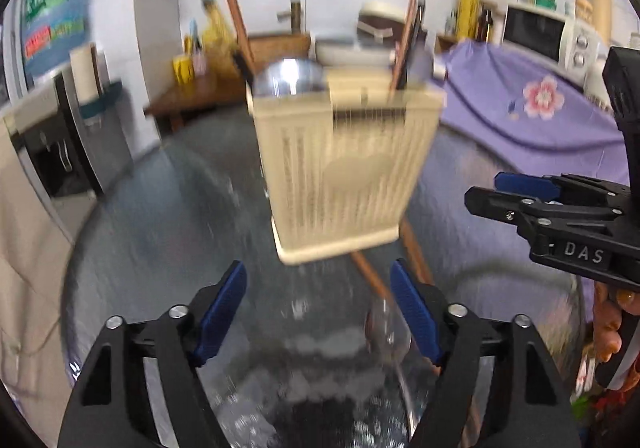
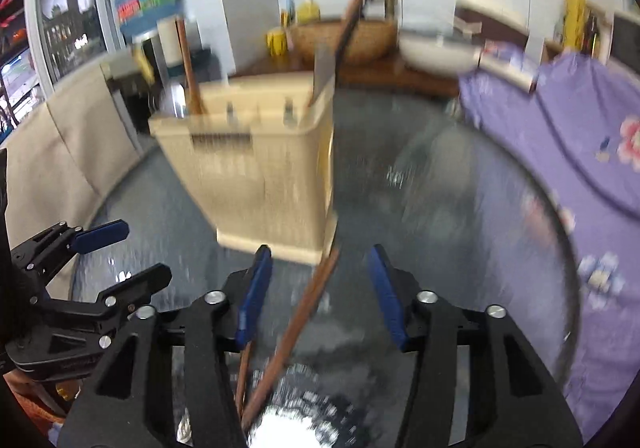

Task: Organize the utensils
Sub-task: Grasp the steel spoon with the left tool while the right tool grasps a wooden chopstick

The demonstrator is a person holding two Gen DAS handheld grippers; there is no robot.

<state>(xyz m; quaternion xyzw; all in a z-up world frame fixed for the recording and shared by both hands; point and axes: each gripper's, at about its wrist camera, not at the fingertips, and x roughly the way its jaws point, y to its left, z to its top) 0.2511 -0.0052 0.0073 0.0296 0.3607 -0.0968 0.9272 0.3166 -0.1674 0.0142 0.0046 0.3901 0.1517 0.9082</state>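
You are holding the left gripper (image 1: 318, 312) spread over the spoon (image 1: 388, 332) at the lower middle, ready to take it. Your right gripper (image 2: 320, 292) is also standing open around the chopsticks (image 2: 296, 324), not pressing them. The holder (image 1: 340, 168) is waiting at the centre of the frame

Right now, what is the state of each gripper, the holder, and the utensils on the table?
Left gripper: open, holding nothing.
Right gripper: open, around the chopsticks, no grip.
Utensil holder: upright, utensils inside.
Chopsticks: lying on the table.
Spoon: lying on the table.
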